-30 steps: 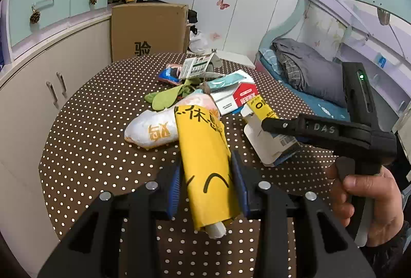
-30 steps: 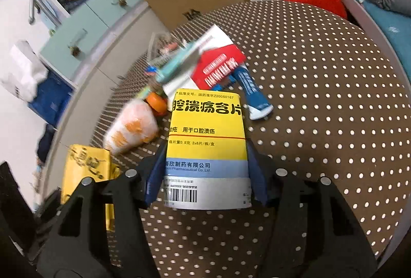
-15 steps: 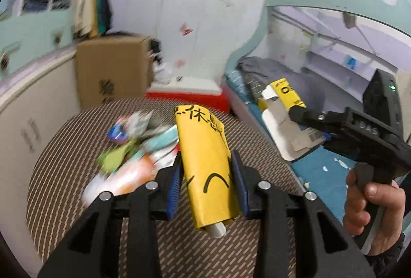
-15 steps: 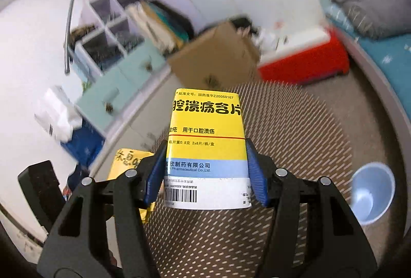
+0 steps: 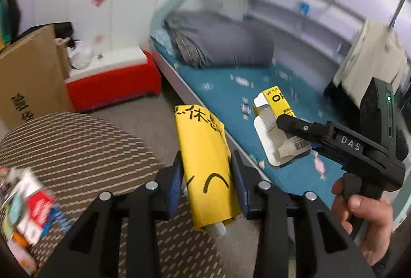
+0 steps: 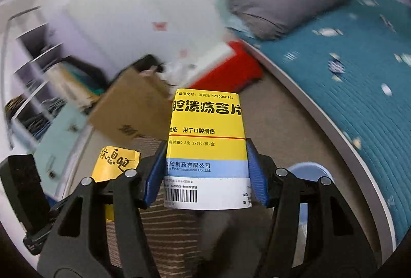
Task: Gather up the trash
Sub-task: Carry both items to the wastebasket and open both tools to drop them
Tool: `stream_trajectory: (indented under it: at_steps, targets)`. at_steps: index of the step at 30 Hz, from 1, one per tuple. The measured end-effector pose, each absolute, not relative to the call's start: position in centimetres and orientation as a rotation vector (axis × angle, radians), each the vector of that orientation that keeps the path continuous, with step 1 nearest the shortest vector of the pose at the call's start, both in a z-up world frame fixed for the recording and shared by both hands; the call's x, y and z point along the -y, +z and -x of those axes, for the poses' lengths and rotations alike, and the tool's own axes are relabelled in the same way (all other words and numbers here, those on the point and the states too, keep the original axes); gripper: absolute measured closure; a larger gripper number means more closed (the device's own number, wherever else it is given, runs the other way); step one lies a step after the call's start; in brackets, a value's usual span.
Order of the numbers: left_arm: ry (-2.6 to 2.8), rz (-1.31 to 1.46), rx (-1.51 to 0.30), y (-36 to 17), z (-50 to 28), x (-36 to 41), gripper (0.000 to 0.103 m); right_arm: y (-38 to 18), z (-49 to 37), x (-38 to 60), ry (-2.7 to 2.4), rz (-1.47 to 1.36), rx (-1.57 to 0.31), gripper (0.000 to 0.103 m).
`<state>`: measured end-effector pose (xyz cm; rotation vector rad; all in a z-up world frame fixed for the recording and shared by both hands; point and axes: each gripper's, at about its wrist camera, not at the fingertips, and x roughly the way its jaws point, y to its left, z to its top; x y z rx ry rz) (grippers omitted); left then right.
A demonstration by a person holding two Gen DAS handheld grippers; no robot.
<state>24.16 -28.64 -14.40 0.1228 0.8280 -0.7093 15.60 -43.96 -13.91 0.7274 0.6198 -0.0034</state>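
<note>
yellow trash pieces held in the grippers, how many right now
2: a yellow wrapper clamped in the left gripper, and a yellow medicine box clamped in the right gripper. More trash on the table is blurred.

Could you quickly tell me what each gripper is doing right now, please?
Left gripper: shut on the yellow paper wrapper.
Right gripper: shut on the yellow medicine box.

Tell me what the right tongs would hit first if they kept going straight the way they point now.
Probably bare floor. The right tongs, clamped on the yellow medicine box, aim down past the table edge toward floor between the cardboard box and the bed. Blur leaves depth unsure.
</note>
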Motion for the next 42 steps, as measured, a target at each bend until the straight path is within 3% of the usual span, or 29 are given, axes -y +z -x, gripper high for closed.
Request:
stream_trajectory:
  at_steps: [12, 15, 17, 18, 26, 42]
  targets:
    - [-0.719, -0.4, -1.097, -25.4, -26.8, 42.8, 0.064, -29.1, -18.6, 51.8, -0.177, -0.921, -0.883, 0.044]
    - [-0.703, -0.485, -1.151, -27.4, -27.5, 44.8, 0.048, -30.9, -19.3, 52.3, -0.172, -0.967, -0.905, 0.04]
    - [-0.665, -0.511, -1.137, -27.9, -27.9, 45.1, 0.01, -32.7, -19.2, 52.9, -0.175, -1.029, -0.927, 0.029]
    - [-0.642, -0.52, -1.113, -27.8, -28.0, 45.0, 0.009, -33.2, -19.1, 53.1, -0.174, -1.048, -0.93, 0.024]
    - [-0.598, -0.49, -1.069, -26.6, -27.7, 42.9, 0.009, -32.9, -16.8, 53.3, -0.19, -1.062, -0.902, 0.007]
    - [-0.588, -0.328, -0.848, -17.7, -23.6, 35.3, 0.009, -20.5, -14.5, 48.5, -0.212, -0.851, -0.725, 0.006]
